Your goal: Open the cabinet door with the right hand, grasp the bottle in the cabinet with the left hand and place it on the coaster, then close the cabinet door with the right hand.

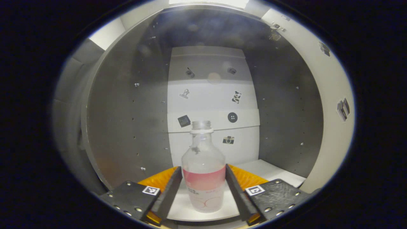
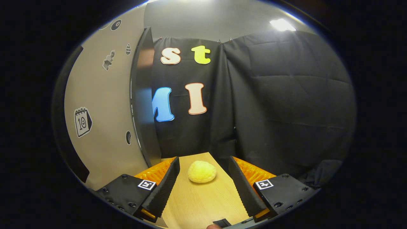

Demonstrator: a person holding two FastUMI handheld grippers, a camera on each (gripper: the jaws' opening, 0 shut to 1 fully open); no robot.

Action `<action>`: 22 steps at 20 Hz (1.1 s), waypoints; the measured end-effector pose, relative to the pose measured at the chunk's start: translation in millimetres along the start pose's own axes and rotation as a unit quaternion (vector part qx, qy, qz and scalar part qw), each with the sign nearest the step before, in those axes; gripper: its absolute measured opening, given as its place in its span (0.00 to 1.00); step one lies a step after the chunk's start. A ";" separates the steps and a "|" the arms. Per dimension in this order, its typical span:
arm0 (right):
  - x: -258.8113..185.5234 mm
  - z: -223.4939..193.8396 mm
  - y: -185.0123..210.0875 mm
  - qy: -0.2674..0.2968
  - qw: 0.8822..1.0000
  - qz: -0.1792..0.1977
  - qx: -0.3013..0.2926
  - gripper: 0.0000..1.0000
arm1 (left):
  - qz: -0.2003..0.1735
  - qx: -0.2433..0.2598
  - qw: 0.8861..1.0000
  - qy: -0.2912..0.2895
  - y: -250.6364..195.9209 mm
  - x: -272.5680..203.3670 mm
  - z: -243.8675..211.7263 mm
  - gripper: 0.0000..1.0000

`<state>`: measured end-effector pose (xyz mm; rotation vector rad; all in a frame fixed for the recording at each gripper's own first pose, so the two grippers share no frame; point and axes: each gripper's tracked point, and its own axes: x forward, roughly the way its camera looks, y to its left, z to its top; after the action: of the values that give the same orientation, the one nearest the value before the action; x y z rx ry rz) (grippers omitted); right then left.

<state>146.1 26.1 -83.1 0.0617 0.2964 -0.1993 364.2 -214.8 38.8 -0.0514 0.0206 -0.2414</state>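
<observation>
Reaching into the open cabinet (image 1: 127, 105) for the bottle (image 1: 203, 168).
Left gripper (image 1: 203, 186) spread, bracketing the upright bottle on the shelf, both fingers near its sides; best closing squarely on the labelled body. Right gripper (image 2: 203, 186) spread, idling by the door (image 2: 143, 95) above a yellow lump (image 2: 201, 171).

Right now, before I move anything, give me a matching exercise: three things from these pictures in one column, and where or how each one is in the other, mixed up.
Things:
1. bottle
2. cabinet door
3. yellow coaster

Places or states:
A. lying on the wooden table, nothing on it
B. swung open
C. standing upright inside the cabinet, between the fingers of the left tool

Pairs: 1-C, 2-B, 3-A
</observation>
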 end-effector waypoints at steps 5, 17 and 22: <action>1.7 1.6 2.3 -0.008 1.000 -0.003 0.007 0.98 | -0.015 -0.010 1.000 0.002 -4.1 -7.2 2.2 0.73; -28.9 -1.0 -8.6 -0.013 0.999 0.048 0.002 0.98 | 0.030 -0.017 0.999 -0.028 21.4 -132.4 22.3 0.72; -40.5 -7.9 -10.8 -0.013 0.998 0.063 -0.003 0.93 | 0.063 -0.020 0.997 -0.036 44.4 -193.8 8.2 0.72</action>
<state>103.7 23.8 -79.0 0.0708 0.2657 -0.0730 186.9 -125.0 47.4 -0.0982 -0.0433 -0.1138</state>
